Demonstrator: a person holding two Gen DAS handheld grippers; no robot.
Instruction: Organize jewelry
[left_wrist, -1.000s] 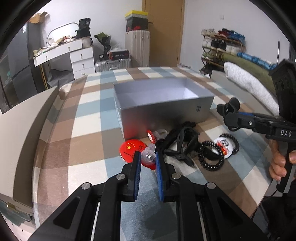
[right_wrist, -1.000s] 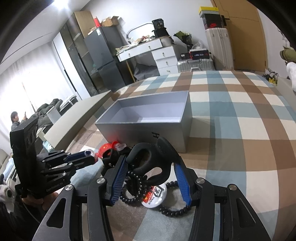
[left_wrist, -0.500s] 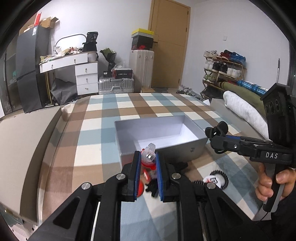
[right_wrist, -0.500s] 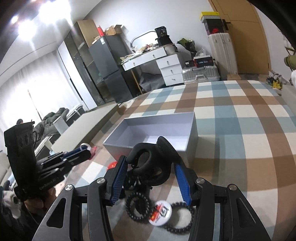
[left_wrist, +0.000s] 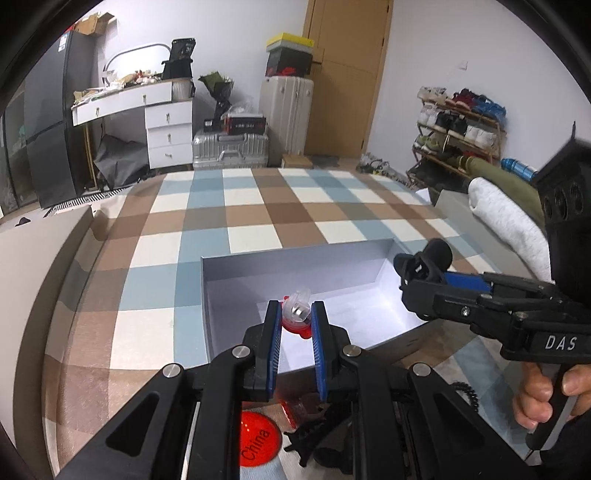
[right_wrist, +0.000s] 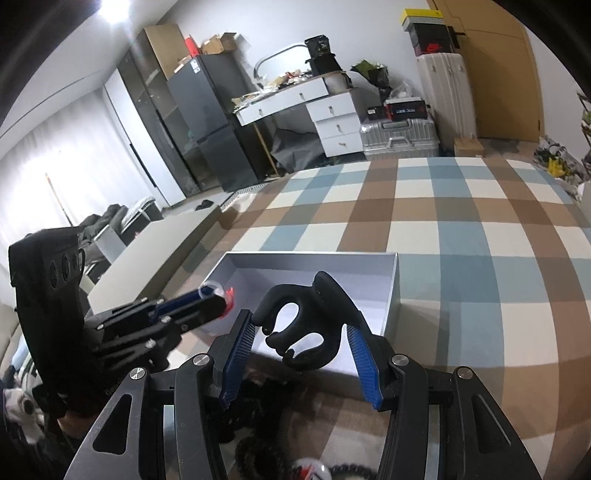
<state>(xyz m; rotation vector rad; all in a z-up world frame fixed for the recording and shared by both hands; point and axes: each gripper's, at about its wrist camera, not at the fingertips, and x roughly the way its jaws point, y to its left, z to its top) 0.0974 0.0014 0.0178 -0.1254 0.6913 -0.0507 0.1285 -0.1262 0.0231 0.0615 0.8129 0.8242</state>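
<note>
Right now both grippers hang over the open grey box (left_wrist: 295, 266), which sits on a bed covered in a brown, blue and white checked sheet (left_wrist: 207, 221). In the left wrist view the left gripper (left_wrist: 295, 314) is clamped tight on a small red and clear trinket (left_wrist: 297, 314), its blue pads (left_wrist: 274, 332) pressing on either side, with the trinket held above the box's pale floor. Over to the right of that view the right gripper (left_wrist: 417, 273) reaches in above the box's right wall, with a hand (left_wrist: 546, 391) on its handle. In the right wrist view the right gripper (right_wrist: 301, 332) holds a black claw hair clip (right_wrist: 306, 325) between its blue pads, jaws partway apart and closed on the clip's sides, just above the near wall of the box (right_wrist: 391, 291). Behind the left gripper, on the sheet, lie a red round badge reading "China" (left_wrist: 258, 439) and some black pieces that are too hidden to name. Black coiled hair ties (right_wrist: 255, 454) lie blurred under the right gripper.
</note>
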